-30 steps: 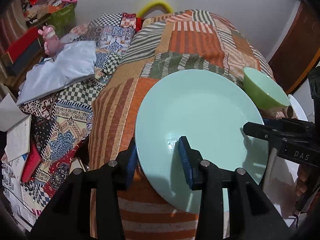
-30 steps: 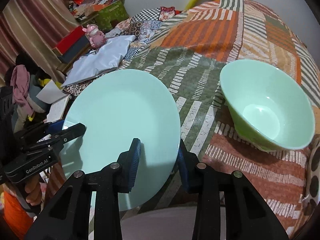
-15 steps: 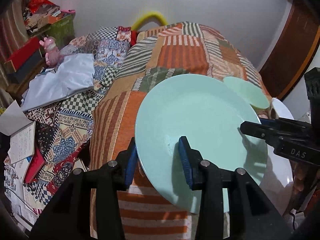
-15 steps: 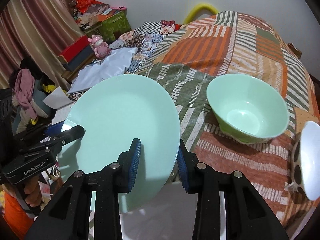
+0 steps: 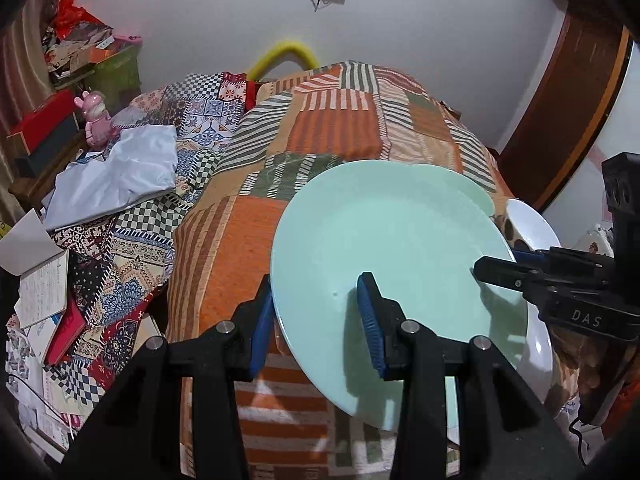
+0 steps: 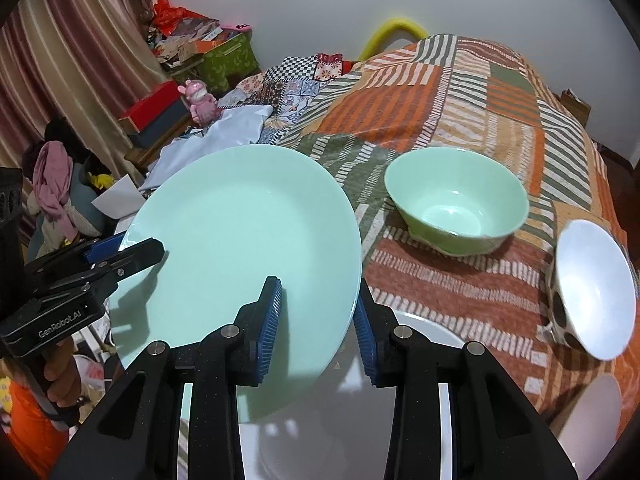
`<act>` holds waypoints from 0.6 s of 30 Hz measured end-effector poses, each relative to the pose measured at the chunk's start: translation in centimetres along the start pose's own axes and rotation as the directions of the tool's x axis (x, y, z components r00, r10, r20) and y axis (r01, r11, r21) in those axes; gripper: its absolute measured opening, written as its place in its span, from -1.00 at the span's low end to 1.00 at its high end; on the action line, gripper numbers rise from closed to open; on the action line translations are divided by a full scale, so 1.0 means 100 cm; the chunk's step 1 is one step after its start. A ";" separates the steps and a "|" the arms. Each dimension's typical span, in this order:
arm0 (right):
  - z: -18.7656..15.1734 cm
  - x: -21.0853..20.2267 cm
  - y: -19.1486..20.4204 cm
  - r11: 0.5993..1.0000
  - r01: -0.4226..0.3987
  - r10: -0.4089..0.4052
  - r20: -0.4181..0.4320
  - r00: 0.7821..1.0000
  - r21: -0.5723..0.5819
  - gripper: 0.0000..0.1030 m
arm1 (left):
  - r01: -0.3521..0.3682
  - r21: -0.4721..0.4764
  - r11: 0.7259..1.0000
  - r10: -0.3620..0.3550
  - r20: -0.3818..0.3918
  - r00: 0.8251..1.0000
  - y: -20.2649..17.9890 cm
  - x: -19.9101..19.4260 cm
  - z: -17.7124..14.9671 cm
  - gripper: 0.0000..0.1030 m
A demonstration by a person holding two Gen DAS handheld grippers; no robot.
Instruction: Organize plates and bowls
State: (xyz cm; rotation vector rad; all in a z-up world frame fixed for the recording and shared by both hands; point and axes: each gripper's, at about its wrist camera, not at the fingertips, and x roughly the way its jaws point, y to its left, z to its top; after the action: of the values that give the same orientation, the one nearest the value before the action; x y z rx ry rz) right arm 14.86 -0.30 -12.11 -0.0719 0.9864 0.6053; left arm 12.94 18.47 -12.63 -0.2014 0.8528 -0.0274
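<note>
Right wrist view: both tools (image 6: pixel 318 322) pinch the tilted green plate (image 6: pixel 240 240).

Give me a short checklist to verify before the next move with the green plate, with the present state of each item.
1. Left gripper clamps the green plate rim: ok.
2. Right gripper clamps the opposite rim: ok.
3. Plate is lifted off the patchwork bedspread: ok.
4. White plate lies below as a possible stacking spot: ok.
5. Green bowl and spotted bowl stand apart from the plate: ok.
6. Plate underside clean: cannot tell.
</note>
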 end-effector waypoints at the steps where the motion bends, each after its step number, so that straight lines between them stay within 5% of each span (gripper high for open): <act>1: -0.002 -0.003 0.000 1.000 0.002 -0.002 0.003 1.000 0.001 -0.37 | 0.004 0.000 1.000 -0.004 0.001 1.000 -0.003 -0.002 -0.001 -0.24; 18: -0.039 -0.044 -0.025 0.997 0.014 -0.018 0.045 0.999 0.082 -0.37 | 0.065 0.016 0.998 -0.064 -0.031 0.997 -0.045 -0.009 -0.028 -0.24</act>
State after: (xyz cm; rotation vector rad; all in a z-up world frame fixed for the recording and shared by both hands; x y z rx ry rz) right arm 11.36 -5.65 -11.31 0.0067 0.9640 0.5493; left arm 10.48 13.66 -12.95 -0.2126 0.8757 -0.0986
